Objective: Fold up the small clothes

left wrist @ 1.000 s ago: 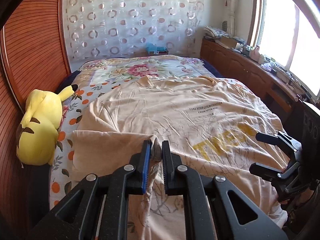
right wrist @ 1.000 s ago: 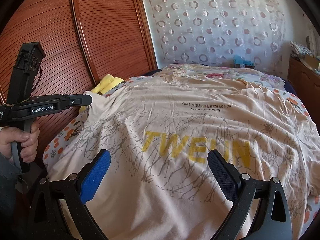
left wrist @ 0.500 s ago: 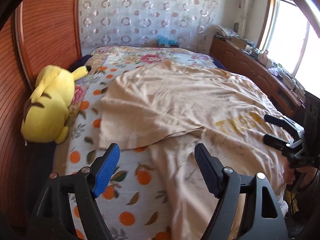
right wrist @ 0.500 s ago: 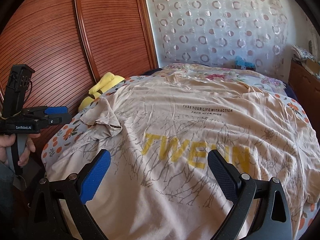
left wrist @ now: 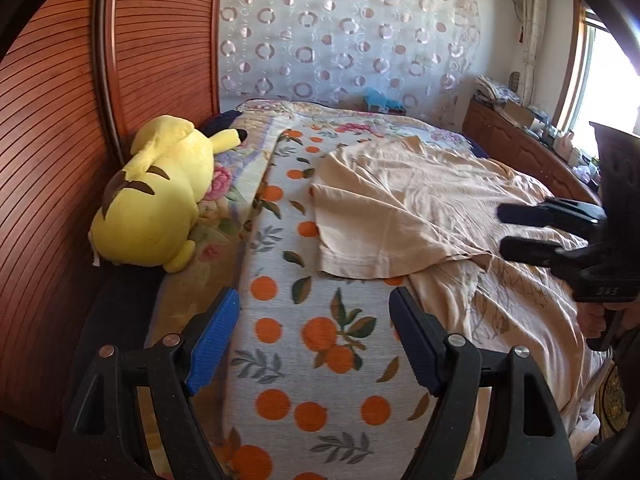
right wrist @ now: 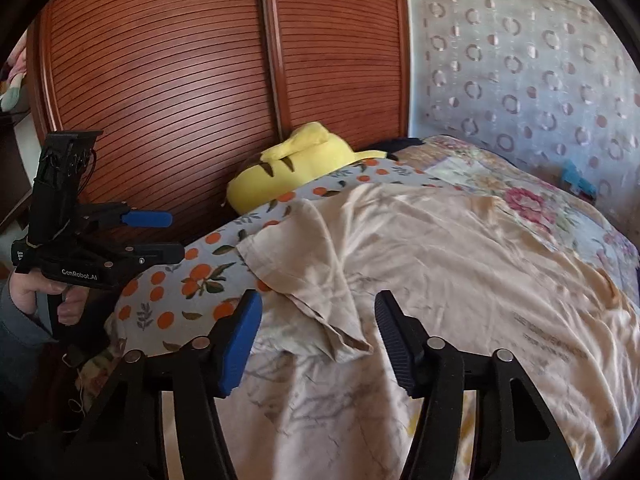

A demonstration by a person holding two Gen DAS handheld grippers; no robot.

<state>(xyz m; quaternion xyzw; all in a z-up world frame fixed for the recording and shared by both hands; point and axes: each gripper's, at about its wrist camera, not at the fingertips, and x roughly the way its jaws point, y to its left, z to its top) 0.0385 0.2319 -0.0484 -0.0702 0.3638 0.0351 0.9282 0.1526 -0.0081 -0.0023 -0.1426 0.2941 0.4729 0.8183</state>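
Note:
A beige T-shirt [left wrist: 432, 200] [right wrist: 460, 264] lies spread across the bed. Its sleeve [left wrist: 360, 232] [right wrist: 308, 256] is folded inward over the body, with a pointed corner toward me. My left gripper [left wrist: 314, 296] [right wrist: 172, 236] is open above the orange-print blanket [left wrist: 320, 344], left of the shirt, with nothing between its fingers. My right gripper [right wrist: 318, 300] [left wrist: 504, 229] hangs over the sleeve's corner. Its jaws are closing with the cloth's tip between them, and the pads do not press on it.
A yellow plush toy [left wrist: 156, 196] [right wrist: 296, 164] lies at the bed's left edge against slatted wooden doors [right wrist: 180, 80]. A low wooden cabinet [left wrist: 516, 144] with clutter runs under the window on the right. A hand [right wrist: 28, 292] holds the left gripper's handle.
My left gripper let go of the sleeve, opened and drew back left over the blanket. The sleeve now lies folded on the shirt. My right gripper swung left to the sleeve and its jaws narrowed.

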